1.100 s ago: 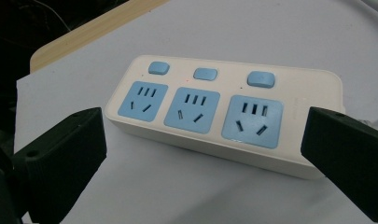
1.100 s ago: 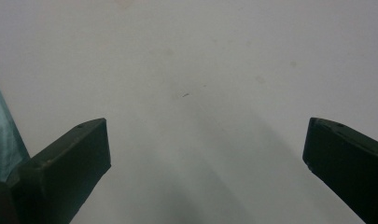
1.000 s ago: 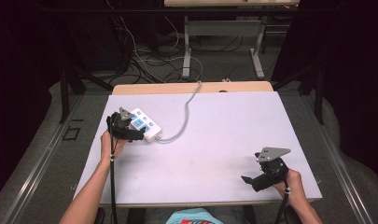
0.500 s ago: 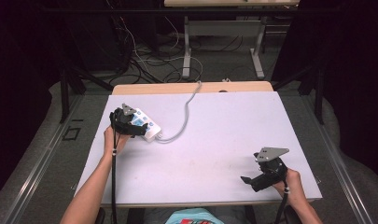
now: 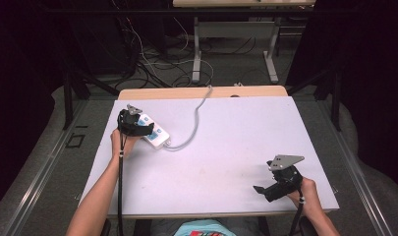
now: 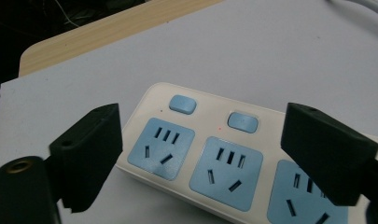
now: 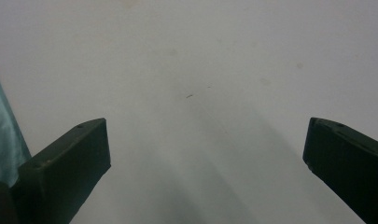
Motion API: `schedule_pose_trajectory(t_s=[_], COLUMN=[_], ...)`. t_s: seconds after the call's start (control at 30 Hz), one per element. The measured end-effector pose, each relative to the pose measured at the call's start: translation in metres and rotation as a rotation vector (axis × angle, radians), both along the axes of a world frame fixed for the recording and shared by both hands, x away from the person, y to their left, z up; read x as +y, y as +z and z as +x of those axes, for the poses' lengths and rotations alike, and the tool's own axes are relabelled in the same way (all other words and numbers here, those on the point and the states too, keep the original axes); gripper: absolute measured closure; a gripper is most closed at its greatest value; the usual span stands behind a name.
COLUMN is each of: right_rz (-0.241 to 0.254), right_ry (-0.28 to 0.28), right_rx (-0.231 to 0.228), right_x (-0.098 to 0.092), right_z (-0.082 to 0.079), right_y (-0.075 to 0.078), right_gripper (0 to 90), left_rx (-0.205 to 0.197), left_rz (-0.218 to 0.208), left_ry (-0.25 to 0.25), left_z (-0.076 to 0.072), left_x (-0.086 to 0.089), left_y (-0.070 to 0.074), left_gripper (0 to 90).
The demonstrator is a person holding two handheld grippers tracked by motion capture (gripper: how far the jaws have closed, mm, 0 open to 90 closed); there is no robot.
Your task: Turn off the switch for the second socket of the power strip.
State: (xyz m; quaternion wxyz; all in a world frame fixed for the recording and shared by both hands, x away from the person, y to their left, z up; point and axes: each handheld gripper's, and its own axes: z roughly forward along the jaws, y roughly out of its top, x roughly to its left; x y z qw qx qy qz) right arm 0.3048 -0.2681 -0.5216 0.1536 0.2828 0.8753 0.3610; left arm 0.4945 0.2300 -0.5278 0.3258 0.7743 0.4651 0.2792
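Since a second ago your left hand-held gripper [image 5: 136, 129] has edged forward over the power strip [image 5: 153, 132]; it hangs above it, jaws spread wide astride the sockets, grasping nothing. The strip lies flat on the worktop's [image 5: 226, 147] far left: rigid, light, smooth plastic. Pinch across its narrow sides. Your right hand-held gripper [image 5: 266, 191] rests near-right, released.

obstacles: power strip [image 5: 154, 131], cord [image 5: 194, 123] far-left | table [image 5: 245, 132] elsewhere seemingly open
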Motion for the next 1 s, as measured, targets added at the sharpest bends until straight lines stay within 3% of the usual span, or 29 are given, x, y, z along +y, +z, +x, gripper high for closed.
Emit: schedule_pose_trajectory(t_s=[0.07,0.2,0.23,0.27,0.47,0.63,0.67,1.0], right_rz=[0.009,0.005,0.005,0.002,0.006,0.016,0.016,0.012], right_ry=[-0.01,0.004,0.004,0.004,0.001,0.002,0.006,0.004], right_rx=[-0.002,0.006,0.006,-0.002,0.0,0.0,0.002,-0.012], right_x=[0.001,0.0,0.0,0.0,0.0,-0.001,-0.001,0.0], right_z=[0.0,-0.001,-0.001,-0.001,-0.001,-0.001,-0.001,-0.001], right_y=[-0.001,0.0,0.0,0.0,0.0,0.001,0.001,0.001], right_gripper=[0.4,0.4,0.4,0.4,0.4,0.5,0.5,0.5], left_rx=[0.01,0.02,0.016,-0.001,-0.02,-0.032,-0.017,-0.002], left_rz=[-0.015,-0.024,-0.034,-0.043,-0.062,-0.072,-0.064,-0.055], left_ry=[-0.013,-0.026,-0.036,-0.039,-0.068,-0.092,-0.101,-0.121], left_z=[0.001,0.003,0.003,0.002,0.0,0.001,0.001,0.003], left_x=[0.001,0.0,-0.001,-0.001,-0.003,-0.006,-0.006,-0.011], left_y=[-0.001,-0.003,-0.003,-0.003,0.001,0.0,0.0,-0.005], left_gripper=[21.9,48.1,48.1,59.4,88.6,90.0,90.0,90.0])
